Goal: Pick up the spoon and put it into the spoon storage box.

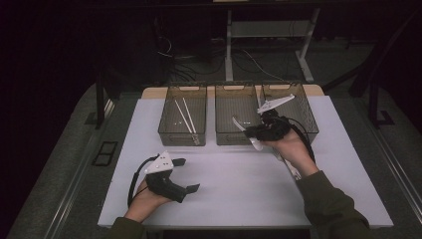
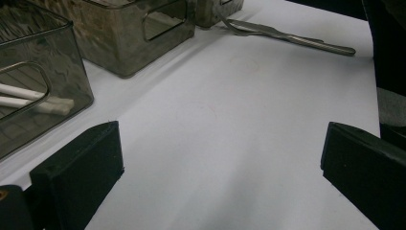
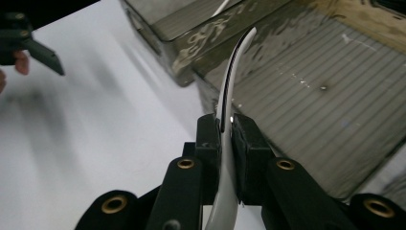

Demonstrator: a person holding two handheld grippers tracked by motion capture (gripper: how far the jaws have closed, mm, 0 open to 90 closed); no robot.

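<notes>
My right gripper (image 1: 253,133) is shut on a white curved spoon (image 1: 238,123), held in the air at the front edge of the middle smoky bin (image 1: 234,140). In the right gripper view the spoon (image 3: 234,62) stands edge-on between the pads of my right gripper (image 3: 226,125), over the bin's ribbed floor. At the table's front left my left gripper (image 1: 186,175) rests open with nothing in it. In the left gripper view its jaws (image 2: 221,139) stand wide over the bare white tabletop.
Three smoky bins stand in a row at the back. The left bin (image 1: 183,138) holds white chopsticks (image 1: 185,117). The right bin (image 1: 309,124) is behind my right hand. A metal utensil (image 2: 287,37) lies on the table in front of the bins.
</notes>
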